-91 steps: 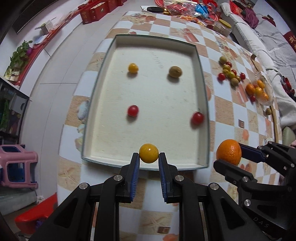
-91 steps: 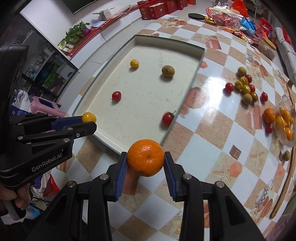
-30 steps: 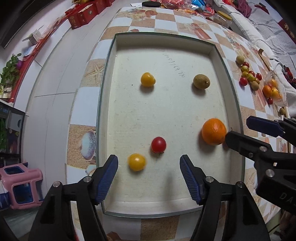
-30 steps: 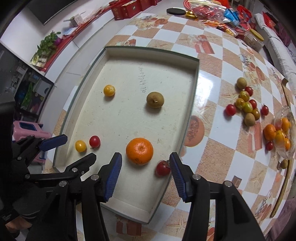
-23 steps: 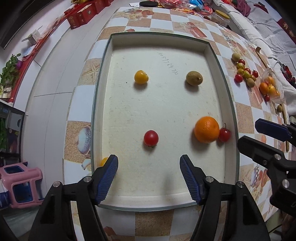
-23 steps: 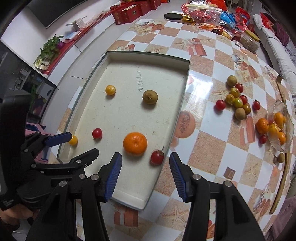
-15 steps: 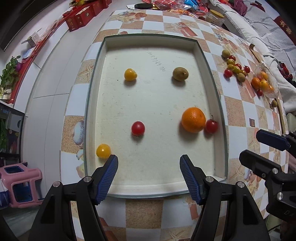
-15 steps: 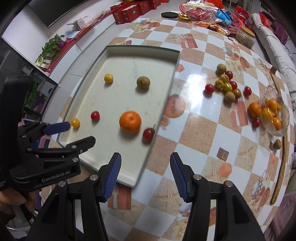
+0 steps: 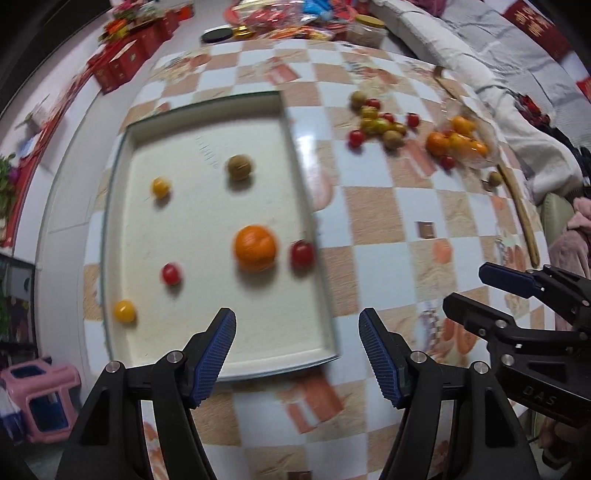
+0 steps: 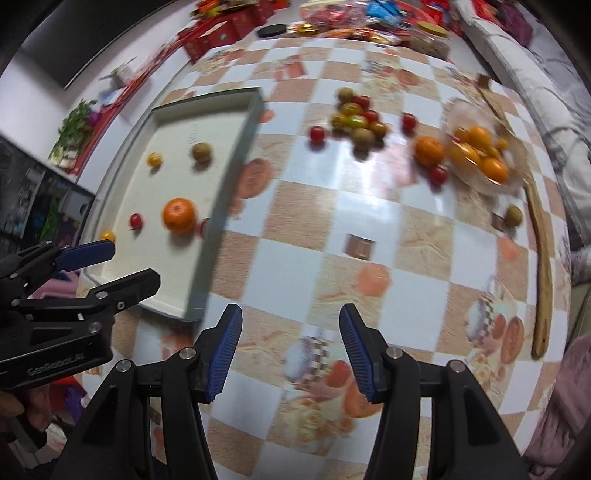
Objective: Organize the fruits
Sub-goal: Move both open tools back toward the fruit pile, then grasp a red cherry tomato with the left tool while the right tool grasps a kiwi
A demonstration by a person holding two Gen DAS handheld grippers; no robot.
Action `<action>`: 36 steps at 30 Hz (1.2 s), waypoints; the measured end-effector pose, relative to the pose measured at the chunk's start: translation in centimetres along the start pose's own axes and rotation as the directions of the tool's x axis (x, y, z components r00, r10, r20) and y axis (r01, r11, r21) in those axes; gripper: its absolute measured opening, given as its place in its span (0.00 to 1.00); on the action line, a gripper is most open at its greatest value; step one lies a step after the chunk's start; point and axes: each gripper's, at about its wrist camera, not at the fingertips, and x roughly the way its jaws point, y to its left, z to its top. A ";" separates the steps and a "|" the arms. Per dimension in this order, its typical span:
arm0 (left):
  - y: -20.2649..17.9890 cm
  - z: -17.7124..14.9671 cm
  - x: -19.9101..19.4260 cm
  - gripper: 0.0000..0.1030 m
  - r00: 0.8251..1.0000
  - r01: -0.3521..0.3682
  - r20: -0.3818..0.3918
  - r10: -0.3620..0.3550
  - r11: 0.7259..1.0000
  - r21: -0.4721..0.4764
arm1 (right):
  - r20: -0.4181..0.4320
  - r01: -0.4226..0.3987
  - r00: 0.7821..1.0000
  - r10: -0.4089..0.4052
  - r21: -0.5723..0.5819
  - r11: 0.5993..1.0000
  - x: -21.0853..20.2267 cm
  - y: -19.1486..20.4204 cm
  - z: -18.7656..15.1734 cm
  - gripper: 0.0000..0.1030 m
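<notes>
A white tray [image 9: 207, 354] [image 10: 236, 140] lies on the checkered table. In it are an orange [image 9: 255, 248] [image 10: 179, 215], two red tomatoes [image 9: 302, 253] [image 9: 171, 273], two yellow tomatoes [image 9: 124, 311] [image 9: 161, 187] and a brown kiwi [image 9: 239, 167]. A loose pile of small fruits [image 9: 380, 123] [image 10: 356, 120] and a clear bag of oranges [image 9: 458, 142] [image 10: 480, 155] lie to the right. My left gripper [image 9: 297, 354] is open and empty near the tray's front edge. My right gripper [image 10: 290, 349] is open and empty over the table, right of the tray.
A long wooden stick [image 10: 541, 266] lies at the table's right edge. A lone green fruit [image 10: 514, 216] sits beside it. Red boxes [image 10: 218, 33] and snack packets [image 10: 354, 18] crowd the far end. A pink stool [image 9: 40, 398] stands on the floor at left.
Both grippers let go of their fruits into the tray, then drew back and swung right. The loose fruit pile and the bag now sit nearer the middle of both views.
</notes>
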 end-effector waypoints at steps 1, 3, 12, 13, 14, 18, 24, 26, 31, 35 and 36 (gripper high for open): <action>-1.0 0.5 0.1 0.68 1.000 0.006 0.000 -0.006 1.000 0.014 | 0.003 0.008 1.000 -0.008 0.023 1.000 -0.1 -1.0 -0.1 0.57; -2.7 1.8 0.6 0.68 1.000 0.024 -0.004 -0.024 0.999 0.032 | 0.009 0.020 1.000 -0.021 0.070 0.997 -0.3 -3.1 -0.3 0.57; -7.0 7.5 3.5 0.67 0.999 0.043 -0.010 -0.043 0.999 0.018 | 0.051 0.050 0.997 -0.063 0.220 0.974 -1.2 -11.1 -0.1 0.57; -7.0 8.3 4.0 0.67 0.999 0.038 -0.013 -0.038 0.999 0.007 | 0.056 0.053 0.996 -0.067 0.229 0.972 -1.2 -11.6 0.0 0.57; -7.0 8.7 4.3 0.66 0.999 0.035 -0.013 -0.035 0.999 0.001 | 0.067 0.063 0.994 -0.082 0.244 0.968 -1.3 -12.6 0.3 0.57; -6.7 11.2 5.8 0.61 1.000 0.017 -0.017 -0.018 1.000 -0.012 | 0.081 0.083 0.991 -0.111 0.289 0.954 -0.9 -15.8 1.5 0.57; -5.8 14.2 7.8 0.61 1.000 -0.010 -0.013 0.009 0.999 -0.033 | 0.096 0.115 0.983 -0.154 0.324 0.939 0.6 -20.7 4.4 0.57; -5.6 14.8 8.6 0.61 1.000 -0.013 -0.020 0.013 0.999 -0.036 | 0.091 0.129 0.982 -0.164 0.308 0.943 1.2 -21.7 5.2 0.55; -5.7 15.5 10.0 0.61 0.999 -0.030 -0.028 0.030 1.000 -0.008 | 0.084 0.133 0.984 -0.159 0.256 0.958 2.4 -22.8 6.9 0.49; -5.6 15.6 10.9 0.55 0.999 -0.028 -0.044 0.027 0.999 -0.018 | 0.058 0.139 0.986 -0.154 0.208 0.968 3.8 -22.8 7.6 0.39; -5.6 15.7 11.2 0.49 0.998 -0.025 -0.053 0.024 0.999 -0.019 | 0.051 0.141 0.987 -0.154 0.196 0.970 4.1 -22.7 7.6 0.36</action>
